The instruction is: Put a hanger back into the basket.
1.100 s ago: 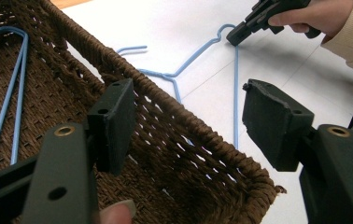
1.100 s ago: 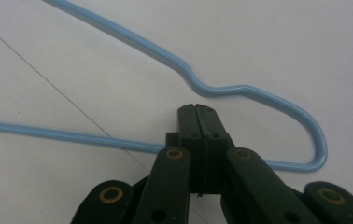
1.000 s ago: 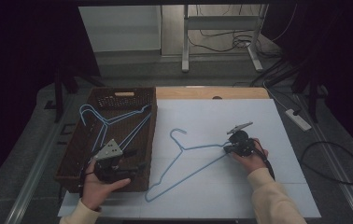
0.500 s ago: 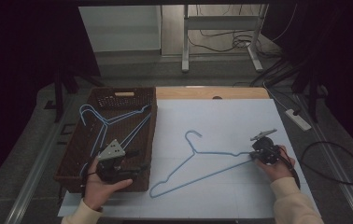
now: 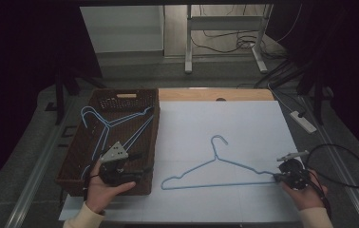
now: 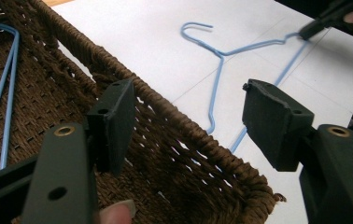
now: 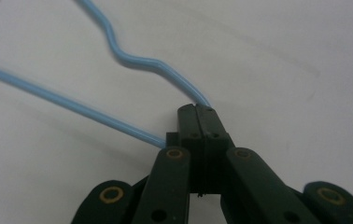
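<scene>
1. The right claw point(image 5: 276, 177) is pressed together on the right-hand corner of the blue hanger point(image 5: 215, 172); in the right gripper view the jaws meet over that corner, so the bend of wire between them is hidden.
2. The hanger lies flat on the white sheet point(image 5: 225, 123) covering the bench, well right of the basket, with its hook point(image 5: 219, 139) pointing toward the far edge.
3. In the right gripper view the hanger's two wires run out of the frame at the upper left, so its hook and far shoulder are cut off there.
4. The left claw point(image 6: 188, 126) is spread wide with nothing between its pads, hovering over the near wall of the wicker basket point(image 5: 80, 164).
5. In the left gripper view that wall hides the hanger's near shoulder.
6. More blue hangers point(image 5: 106, 124) lie in the basket; they overlap in the dim light, so their number is hard to make out.
7. The right hand point(image 5: 306, 192) is cut off at the bottom edge of the high view, and its cable point(image 5: 353, 161) loops off past the sheet.
</scene>
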`<state>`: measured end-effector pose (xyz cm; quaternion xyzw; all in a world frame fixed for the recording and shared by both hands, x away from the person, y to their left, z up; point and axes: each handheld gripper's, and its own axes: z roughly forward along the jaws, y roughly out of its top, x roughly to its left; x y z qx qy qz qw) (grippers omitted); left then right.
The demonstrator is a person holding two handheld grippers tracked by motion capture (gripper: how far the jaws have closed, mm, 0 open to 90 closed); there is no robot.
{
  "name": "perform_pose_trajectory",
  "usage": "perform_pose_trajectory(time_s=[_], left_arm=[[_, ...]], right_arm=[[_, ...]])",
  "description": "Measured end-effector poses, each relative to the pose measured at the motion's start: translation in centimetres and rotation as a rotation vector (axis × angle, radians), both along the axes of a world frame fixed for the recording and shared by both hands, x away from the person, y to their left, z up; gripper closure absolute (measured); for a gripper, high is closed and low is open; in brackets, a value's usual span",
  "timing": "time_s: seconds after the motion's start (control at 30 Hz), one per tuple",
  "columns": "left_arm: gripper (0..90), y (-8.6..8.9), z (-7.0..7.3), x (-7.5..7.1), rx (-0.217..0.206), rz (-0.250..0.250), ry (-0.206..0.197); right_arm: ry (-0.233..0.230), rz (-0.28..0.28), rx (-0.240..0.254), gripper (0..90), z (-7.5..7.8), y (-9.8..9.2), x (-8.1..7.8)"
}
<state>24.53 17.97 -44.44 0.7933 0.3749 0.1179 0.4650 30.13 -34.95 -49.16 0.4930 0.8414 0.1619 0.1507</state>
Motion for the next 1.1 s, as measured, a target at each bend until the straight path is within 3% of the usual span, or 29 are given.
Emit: perform_pose_trajectory(time_s=[0.23, 0.37, 0.47, 0.63, 0.67, 0.73, 0.87, 0.93, 0.97, 1.1], left_arm=[[36.1, 0.1, 0.1, 0.0, -0.001, 0.000, -0.003], [36.1, 0.1, 0.1, 0.1, -0.002, 0.002, -0.005], [36.1, 0.2, 0.2, 0.1, -0.003, 0.002, -0.005], [36.1, 0.2, 0.3, 0.1, -0.006, 0.002, -0.009], [36.1, 0.3, 0.3, 0.1, -0.007, 0.002, -0.010], [36.1, 0.4, 0.4, 0.0, -0.009, 0.002, -0.012], [36.1, 0.6, 0.4, 0.0, -0.012, 0.007, -0.014], [36.1, 0.7, 0.4, 0.0, -0.013, 0.009, -0.014], [36.1, 0.8, 0.4, 0.0, -0.014, 0.010, -0.015], [36.1, 0.8, 0.5, -0.1, -0.014, 0.010, -0.017]], right_arm=[[0.046, 0.004, 0.016, 90.0, 0.2, -0.1, -2.9], [0.058, 0.016, 0.018, 90.0, 0.3, 0.3, -3.0], [0.030, 0.077, 0.041, 90.0, 0.9, 1.8, -2.4], [-0.005, 0.256, 0.116, 90.0, 2.0, 7.6, -0.2], [-0.003, 0.271, 0.117, 90.0, 2.0, 8.2, 0.1], [-0.011, 0.352, 0.114, 90.0, 2.0, 11.0, 1.2], [0.014, 0.493, 0.127, 90.0, 1.5, 16.0, 2.8], [0.023, 0.521, 0.120, 90.0, 1.2, 17.1, 3.0], [0.044, 0.589, 0.123, 90.0, 0.7, 19.4, 3.2], [0.071, 0.672, 0.143, 90.0, -0.2, 22.5, 3.3]])
